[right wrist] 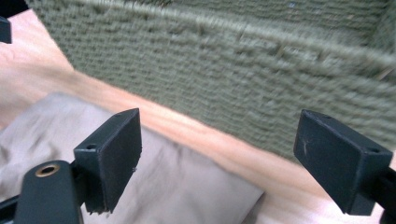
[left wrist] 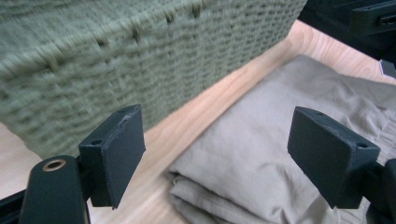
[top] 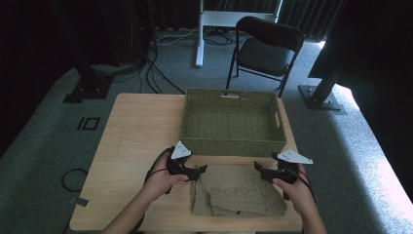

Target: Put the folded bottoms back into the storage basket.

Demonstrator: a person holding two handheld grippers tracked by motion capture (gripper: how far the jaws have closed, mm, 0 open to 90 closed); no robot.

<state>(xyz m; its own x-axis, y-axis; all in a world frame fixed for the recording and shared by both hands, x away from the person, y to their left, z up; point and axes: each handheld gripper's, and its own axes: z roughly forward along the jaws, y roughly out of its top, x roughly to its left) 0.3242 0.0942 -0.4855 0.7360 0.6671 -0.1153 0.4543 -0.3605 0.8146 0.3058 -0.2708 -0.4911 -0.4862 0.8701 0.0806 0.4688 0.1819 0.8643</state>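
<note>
In the high view a pale wooden surface (top: 131,141) sits in the middle of the frame on grey carpet, with a green woven basket (top: 233,142) on its upper right part, empty inside. Just below the basket's near wall, in the lower centre of the frame, lies a folded khaki garment (top: 238,192), close to the surface's near edge. The left tongs (top: 200,170) are held at the garment's upper left corner, and the right tongs (top: 258,170) at its upper right corner, each gripped by a hand entering from the bottom of the frame; whether either touches the cloth cannot be told from above. In the left gripper view the left tongs (left wrist: 229,154) stand wide apart with nothing between the jaws; the garment (left wrist: 261,154) fills the lower right, its folded edge at lower centre, and the basket's woven wall (left wrist: 140,51) crosses the upper left, with a strip of bare surface (left wrist: 219,100) between them. In the right gripper view the right tongs (right wrist: 219,161) are likewise wide and empty, the garment (right wrist: 177,186) at lower left and the basket (right wrist: 243,70) across the top. A black folding chair (top: 265,51) stands on the carpet beyond the surface at upper centre.
</note>
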